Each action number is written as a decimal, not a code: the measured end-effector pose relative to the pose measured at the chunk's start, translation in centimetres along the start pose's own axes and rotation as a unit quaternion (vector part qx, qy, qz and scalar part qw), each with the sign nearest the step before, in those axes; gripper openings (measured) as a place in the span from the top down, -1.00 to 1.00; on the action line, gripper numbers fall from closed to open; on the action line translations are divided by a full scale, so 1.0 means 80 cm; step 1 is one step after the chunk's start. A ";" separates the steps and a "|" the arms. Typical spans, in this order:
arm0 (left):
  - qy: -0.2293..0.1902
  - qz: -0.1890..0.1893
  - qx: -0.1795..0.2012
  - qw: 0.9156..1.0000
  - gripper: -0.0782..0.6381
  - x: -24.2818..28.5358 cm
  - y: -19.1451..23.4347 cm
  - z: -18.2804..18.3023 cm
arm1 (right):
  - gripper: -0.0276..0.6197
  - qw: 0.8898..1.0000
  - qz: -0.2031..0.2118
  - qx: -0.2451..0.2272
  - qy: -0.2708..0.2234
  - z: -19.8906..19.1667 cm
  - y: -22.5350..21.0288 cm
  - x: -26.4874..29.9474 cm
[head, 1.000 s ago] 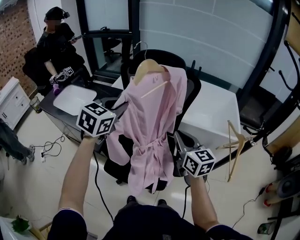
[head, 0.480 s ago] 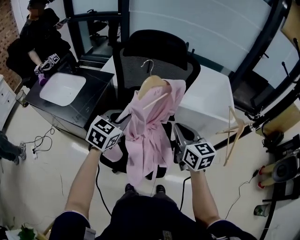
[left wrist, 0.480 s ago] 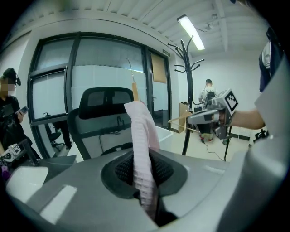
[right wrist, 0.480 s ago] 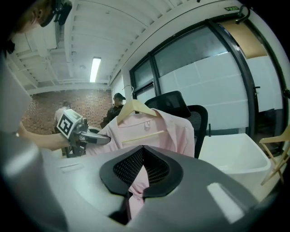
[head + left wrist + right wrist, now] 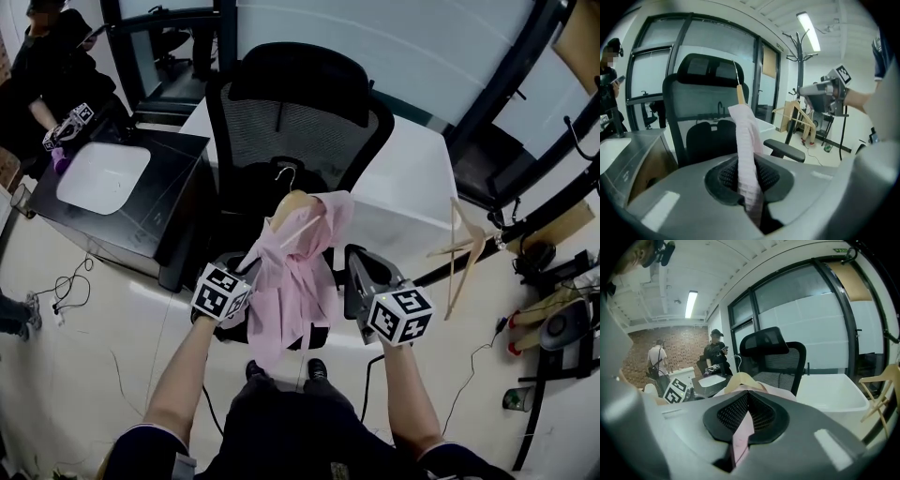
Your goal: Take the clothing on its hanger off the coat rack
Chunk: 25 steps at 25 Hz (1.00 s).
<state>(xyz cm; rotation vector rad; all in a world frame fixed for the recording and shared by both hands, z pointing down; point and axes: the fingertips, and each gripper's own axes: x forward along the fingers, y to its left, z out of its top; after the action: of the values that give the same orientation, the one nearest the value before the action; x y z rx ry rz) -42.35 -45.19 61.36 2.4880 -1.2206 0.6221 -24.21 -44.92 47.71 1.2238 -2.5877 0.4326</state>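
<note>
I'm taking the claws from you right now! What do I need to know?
Claws: the left claw is shut on the pink robe. The right claw is shut on it too, on the other side.
Where: the robe hangs on its wooden hanger in front of the black chair, hook free.
Done: robe and hanger are off the coat rack.
Left: probably just setting it down somewhere; keep both grips.

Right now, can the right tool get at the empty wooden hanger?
Probably not. The right tool is shut on the pink robe, so it isn't free. The empty wooden hanger hangs apart to its right; nothing seems to block that path.
</note>
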 end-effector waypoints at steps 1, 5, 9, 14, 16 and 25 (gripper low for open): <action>0.007 -0.002 -0.007 1.000 0.68 0.006 0.001 -0.016 | 0.91 1.000 -0.002 0.000 0.003 -0.002 0.000 0.000; 0.027 -0.004 -0.033 0.999 0.68 0.026 0.006 -0.069 | 0.91 1.000 -0.016 0.005 0.015 -0.013 -0.006 -0.006; 0.044 -0.003 -0.070 0.997 0.68 0.051 0.011 -0.106 | 0.91 0.999 -0.028 0.009 0.028 -0.026 -0.017 -0.012; 0.086 -0.002 -0.094 0.992 0.68 0.076 0.017 -0.148 | 0.91 0.999 -0.034 0.015 0.040 -0.037 -0.016 -0.014; 0.103 0.003 -0.112 0.988 0.67 0.083 0.020 -0.165 | 0.91 0.998 -0.037 0.016 0.043 -0.041 -0.015 -0.016; 0.137 0.025 -0.123 0.983 0.57 0.096 0.031 -0.197 | 0.91 0.997 -0.053 0.015 0.050 -0.048 -0.024 -0.034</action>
<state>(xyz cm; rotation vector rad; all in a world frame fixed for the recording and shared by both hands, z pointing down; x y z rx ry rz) -44.05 -44.81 79.02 2.0955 -1.1763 0.7490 -20.63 -42.74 50.63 1.3088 -2.4286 0.4995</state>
